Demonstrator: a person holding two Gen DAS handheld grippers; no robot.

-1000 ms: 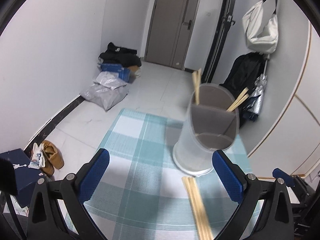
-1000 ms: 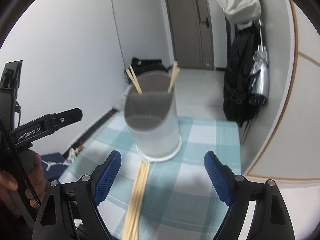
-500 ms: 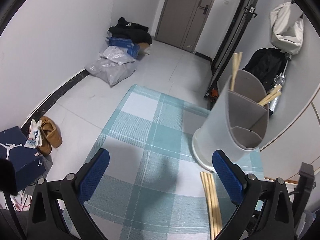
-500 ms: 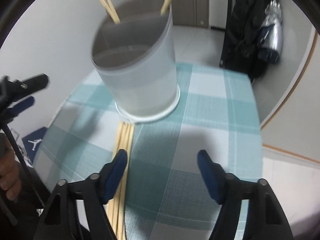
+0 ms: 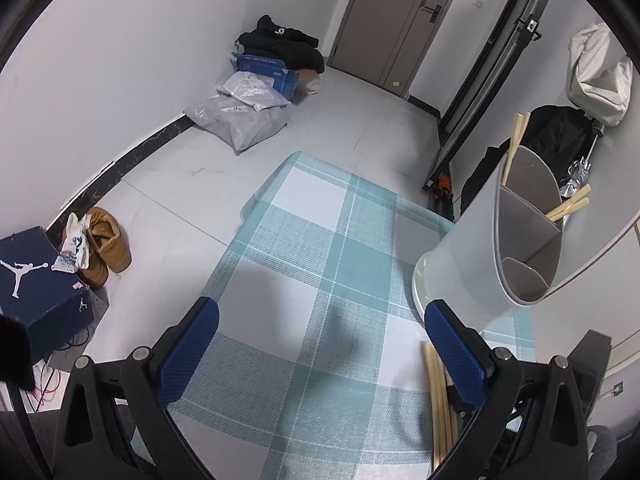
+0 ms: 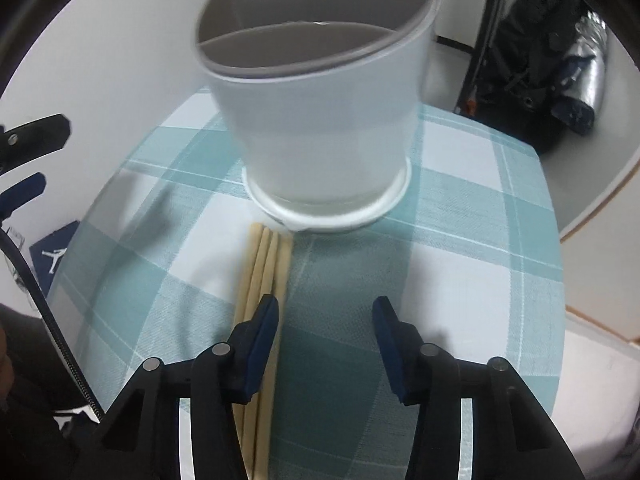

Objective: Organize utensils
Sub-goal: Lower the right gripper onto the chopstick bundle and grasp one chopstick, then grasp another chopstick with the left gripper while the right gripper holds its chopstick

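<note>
Right gripper [image 6: 325, 316] open, empty, low over teal-and-white checked tablecloth [image 6: 480, 240]. Its left finger sat over the bundle of pale wooden chopsticks [image 6: 262, 276] lying just before the white divided plastic utensil holder [image 6: 320, 120]. Left gripper [image 5: 318, 330] open, empty.
</note>
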